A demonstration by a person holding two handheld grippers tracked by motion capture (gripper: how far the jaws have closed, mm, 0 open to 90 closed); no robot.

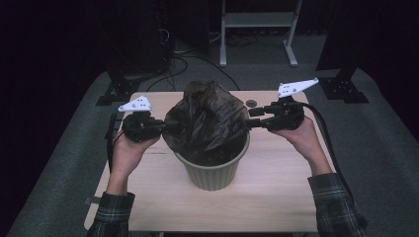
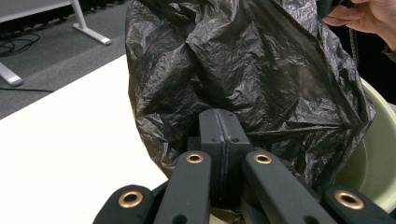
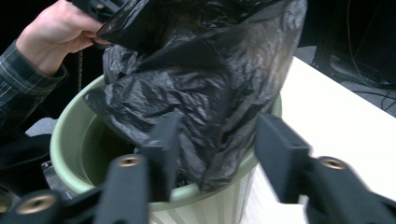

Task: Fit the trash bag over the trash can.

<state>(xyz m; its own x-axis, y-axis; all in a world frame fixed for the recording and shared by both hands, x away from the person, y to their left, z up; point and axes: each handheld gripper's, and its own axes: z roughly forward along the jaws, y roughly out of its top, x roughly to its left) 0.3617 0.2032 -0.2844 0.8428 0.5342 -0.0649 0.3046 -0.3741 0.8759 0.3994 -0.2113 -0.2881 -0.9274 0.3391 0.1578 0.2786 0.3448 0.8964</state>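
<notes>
While the left gripper pinches the black bag, right gripper gapes, seemingly over a wooden table

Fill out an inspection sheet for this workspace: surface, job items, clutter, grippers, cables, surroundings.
Surface: light wooden table, bare around the bin.
Job's things: green bin at table centre; black bag bunched up in its mouth, not yet spread over the rim.
Clutter: small dark round object near the far edge.
Grippers: left gripper shut on the bag; right gripper open around bag and bin rim.
Cables: one trailing from each gripper; more on the floor beyond.
Surroundings: grey floor, white frame legs, dark background.
</notes>
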